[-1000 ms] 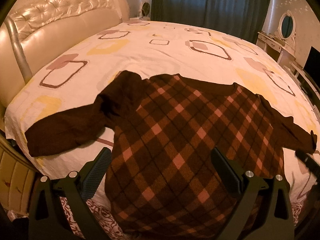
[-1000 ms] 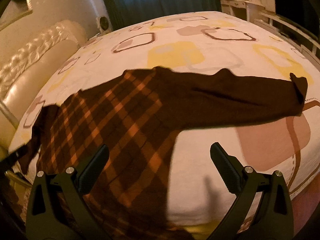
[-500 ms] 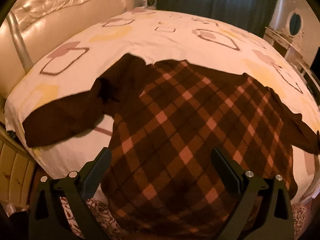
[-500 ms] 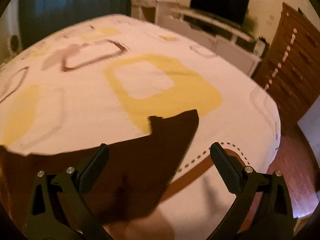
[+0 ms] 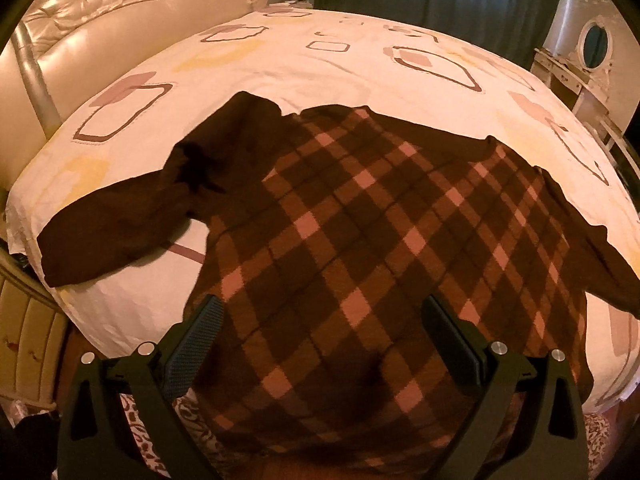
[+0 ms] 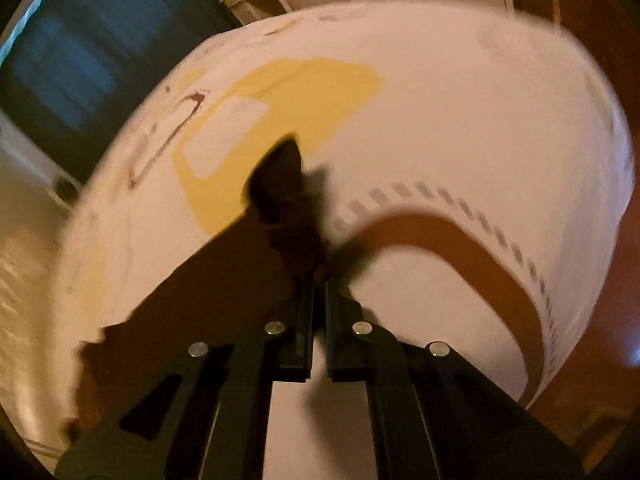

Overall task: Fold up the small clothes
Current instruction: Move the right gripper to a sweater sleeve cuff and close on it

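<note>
Sweater (image 5: 360,248) soft, limp, drapes off bed (image 5: 320,68) near edge. Right claw (image 6: 318,280) pinches sleeve cuff (image 6: 280,184); left claw (image 5: 320,336) spread, empty. Grip hems, cuffs.

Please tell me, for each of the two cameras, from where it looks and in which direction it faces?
Left wrist: sits on the left gripper, above the bed's near edge, facing across the plaid sweater toward the headboard and curtains; its jaws stand wide open.
Right wrist: sits on the right gripper, low over the bedsheet, facing the sleeve end; its jaws are closed on it.
Shared: the same sweater and bedsheet.
</note>
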A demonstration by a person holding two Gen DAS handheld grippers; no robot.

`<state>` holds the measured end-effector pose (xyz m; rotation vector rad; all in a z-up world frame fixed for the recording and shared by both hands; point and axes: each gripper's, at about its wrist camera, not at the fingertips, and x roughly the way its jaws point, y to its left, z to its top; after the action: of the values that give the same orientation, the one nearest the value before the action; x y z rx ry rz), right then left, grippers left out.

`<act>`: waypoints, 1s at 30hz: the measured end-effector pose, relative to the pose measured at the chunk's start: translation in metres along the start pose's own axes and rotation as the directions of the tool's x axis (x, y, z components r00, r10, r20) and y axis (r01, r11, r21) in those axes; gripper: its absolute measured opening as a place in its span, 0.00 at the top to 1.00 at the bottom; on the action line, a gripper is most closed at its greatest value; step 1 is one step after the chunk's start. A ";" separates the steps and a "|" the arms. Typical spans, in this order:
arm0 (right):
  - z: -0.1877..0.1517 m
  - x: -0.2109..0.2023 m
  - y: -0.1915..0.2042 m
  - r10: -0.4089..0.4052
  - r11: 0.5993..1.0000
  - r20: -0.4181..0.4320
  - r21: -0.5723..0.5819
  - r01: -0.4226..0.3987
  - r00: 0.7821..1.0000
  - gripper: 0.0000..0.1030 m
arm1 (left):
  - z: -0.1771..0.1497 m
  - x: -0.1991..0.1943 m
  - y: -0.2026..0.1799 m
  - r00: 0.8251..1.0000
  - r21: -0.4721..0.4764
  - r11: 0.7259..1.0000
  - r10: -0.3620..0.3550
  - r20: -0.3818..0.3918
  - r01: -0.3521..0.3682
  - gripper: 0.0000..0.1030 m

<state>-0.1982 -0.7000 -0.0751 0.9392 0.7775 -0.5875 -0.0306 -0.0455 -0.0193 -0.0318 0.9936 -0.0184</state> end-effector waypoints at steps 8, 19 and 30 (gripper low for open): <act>-0.007 -0.031 -0.046 0.173 0.970 0.086 0.155 -0.185 0.981 0.56 | 0.001 -0.001 -0.002 1.000 0.008 1.000 0.004 -0.001 -0.004 0.04; 0.026 0.006 -0.031 0.256 0.953 0.058 0.151 -0.262 0.965 0.63 | 0.005 -0.011 0.014 0.999 -0.020 1.000 0.021 0.026 -0.021 0.04; 0.000 -0.020 -0.082 0.226 0.940 0.097 0.238 -0.243 0.969 0.98 | 0.004 -0.011 0.050 0.999 -0.062 0.997 0.043 0.019 -0.042 0.04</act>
<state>-0.2706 -0.7369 -0.0992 1.2183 0.5269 -0.5105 -0.0335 0.0046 -0.0099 -0.0676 0.9741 0.0517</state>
